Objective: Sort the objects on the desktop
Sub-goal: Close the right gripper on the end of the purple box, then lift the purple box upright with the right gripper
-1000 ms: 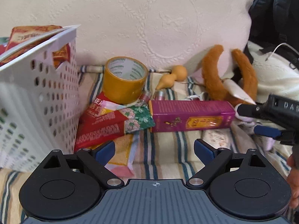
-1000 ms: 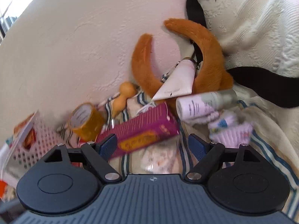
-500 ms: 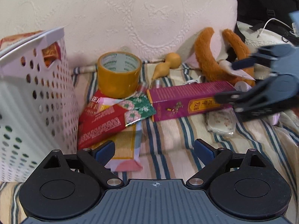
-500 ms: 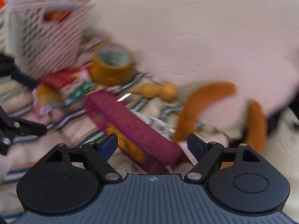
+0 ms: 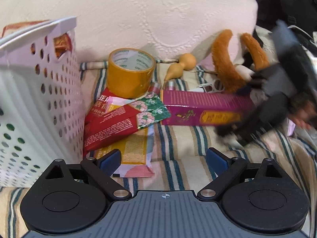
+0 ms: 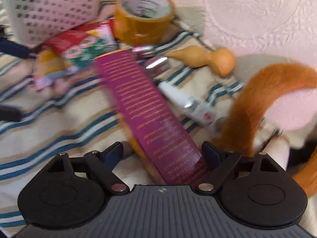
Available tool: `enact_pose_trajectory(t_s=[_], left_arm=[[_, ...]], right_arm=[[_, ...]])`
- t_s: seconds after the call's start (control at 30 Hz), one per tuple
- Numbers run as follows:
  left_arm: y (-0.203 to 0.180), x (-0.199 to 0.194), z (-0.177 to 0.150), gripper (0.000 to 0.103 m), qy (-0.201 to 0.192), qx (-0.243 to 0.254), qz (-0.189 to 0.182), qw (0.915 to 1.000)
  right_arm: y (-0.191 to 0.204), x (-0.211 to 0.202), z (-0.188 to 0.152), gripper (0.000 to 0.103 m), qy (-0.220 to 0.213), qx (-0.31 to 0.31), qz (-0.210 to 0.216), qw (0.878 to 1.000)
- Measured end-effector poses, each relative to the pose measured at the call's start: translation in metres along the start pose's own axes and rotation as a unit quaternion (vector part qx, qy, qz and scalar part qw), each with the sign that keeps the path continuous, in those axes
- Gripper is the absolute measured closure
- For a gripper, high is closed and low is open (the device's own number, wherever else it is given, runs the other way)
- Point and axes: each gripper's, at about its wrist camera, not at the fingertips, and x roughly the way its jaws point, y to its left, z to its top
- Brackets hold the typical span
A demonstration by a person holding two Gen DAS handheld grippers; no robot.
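Through my left wrist camera, my left claw (image 5: 164, 158) hangs released with nothing between its fingers, over the striped cloth (image 5: 178, 138); the white basket (image 5: 39, 99) stands at my left, the snack packets (image 5: 118, 123) just ahead, the tape roll (image 5: 129, 75) beyond them; the purple box (image 5: 202, 109) lies farther off and to the right, its long axis running left to right across my view; my right claw (image 5: 277, 99), blurred, is at the box's right end, so that claw is plainly the nearer one.

Through my right wrist camera, my right claw (image 6: 162, 152) is spread wide and straddles the near end of the purple box (image 6: 146, 107); the box runs away from me toward the far left, almost in line with my fingers; the right finger seems just beside its edge, while the left finger stands apart; nothing is gripped yet. I judge closing across the box's short width is what the next move needs; the orange plush (image 6: 257, 103) crowds my right side.
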Motion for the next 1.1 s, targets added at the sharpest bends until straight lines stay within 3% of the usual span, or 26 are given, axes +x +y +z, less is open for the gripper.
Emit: enact_pose_trajectory(t_s=[0.03,0.1,0.2,0.37,0.47,0.57,0.63,0.7,0.73,0.8,0.87,0.97,1.1], left_arm=[[0.002,0.000,0.000,0.005,0.001,-0.010,0.000,0.9999],[0.007,-0.003,0.000,0.005,0.002,-0.029,-0.005,0.9996],[0.011,-0.007,0.001,0.004,0.001,-0.056,-0.001,0.9985],[0.006,-0.002,0.012,0.002,0.001,-0.092,0.026,0.9955],[-0.003,0.007,0.021,0.002,0.021,-0.095,0.020,0.9950],[-0.011,0.016,0.028,0.002,0.035,-0.095,0.015,0.9948],[-0.013,0.021,0.029,0.002,0.039,-0.101,0.013,0.9940],[-0.012,0.024,0.028,0.002,0.042,-0.109,0.017,0.9930],[-0.011,0.025,0.028,0.002,0.042,-0.114,0.019,0.9924],[-0.008,0.024,0.027,0.002,0.041,-0.120,0.018,0.9917],[-0.005,0.022,0.026,0.002,0.038,-0.128,0.020,0.9909],[-0.003,0.020,0.024,0.002,0.046,-0.132,0.014,0.9901],[-0.012,0.021,0.024,0.002,0.077,-0.102,-0.002,0.9917]], right_arm=[[0.009,-0.008,-0.005,0.030,-0.001,0.001,0.001,1.000],[0.029,-0.024,-0.016,0.036,-0.009,0.016,0.020,1.000],[0.069,-0.037,-0.032,0.043,-0.021,0.020,-0.027,0.999],[0.093,-0.041,-0.038,0.040,-0.077,0.093,-0.097,0.988],[0.082,-0.037,-0.037,0.039,-0.113,0.105,-0.080,0.985],[0.065,-0.019,-0.035,0.034,-0.115,0.141,-0.052,0.982],[0.054,-0.013,-0.039,0.035,-0.127,0.187,-0.031,0.974],[0.052,-0.017,-0.043,0.040,-0.139,0.231,-0.020,0.963],[0.055,-0.020,-0.044,0.050,-0.137,0.245,-0.008,0.960],[0.067,-0.027,-0.047,0.055,-0.134,0.266,0.023,0.954],[0.092,-0.035,-0.049,0.055,-0.133,0.265,0.003,0.955],[0.117,-0.050,-0.056,0.055,-0.139,0.303,0.026,0.942],[0.154,-0.064,-0.063,0.055,-0.158,0.322,-0.012,0.933]])
